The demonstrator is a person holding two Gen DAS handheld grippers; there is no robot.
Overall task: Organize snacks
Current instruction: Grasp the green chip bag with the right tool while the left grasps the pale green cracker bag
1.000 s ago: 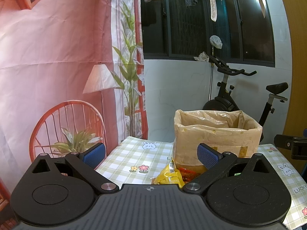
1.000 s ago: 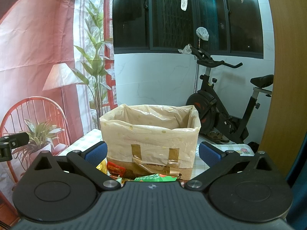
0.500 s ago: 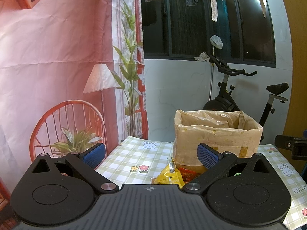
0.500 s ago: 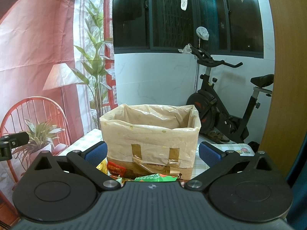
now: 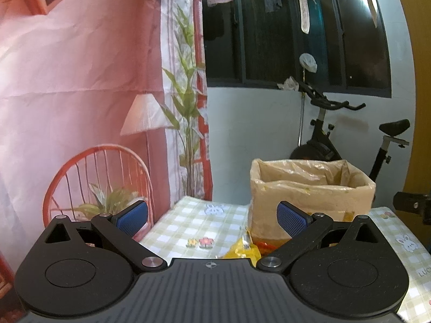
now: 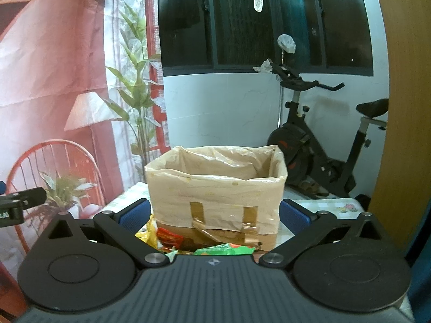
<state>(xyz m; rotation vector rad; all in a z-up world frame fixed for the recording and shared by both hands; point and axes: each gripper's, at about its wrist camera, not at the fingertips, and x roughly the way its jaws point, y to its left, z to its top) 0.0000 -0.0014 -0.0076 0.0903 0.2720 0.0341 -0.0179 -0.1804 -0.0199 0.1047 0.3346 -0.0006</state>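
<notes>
A cardboard box lined with a tan plastic bag (image 6: 215,185) stands on the checked tablecloth (image 5: 194,223); it also shows in the left wrist view (image 5: 309,188). Snack packets lie in front of it: a yellow one (image 5: 242,250), a red one (image 6: 168,237) and a green one (image 6: 223,249), all partly hidden by the gripper bodies. My left gripper (image 5: 212,215) is open and empty, above the table left of the box. My right gripper (image 6: 214,214) is open and empty, facing the box's front.
An exercise bike (image 6: 317,148) stands behind the table by the white wall. A printed pink backdrop (image 5: 67,94) hangs on the left. A wooden panel (image 6: 404,134) is at the right. The other gripper's tip shows at each view's edge (image 5: 414,204).
Both views have shifted slightly; the box sits a little lower and closer in the frames. Both grippers stay open and empty.
</notes>
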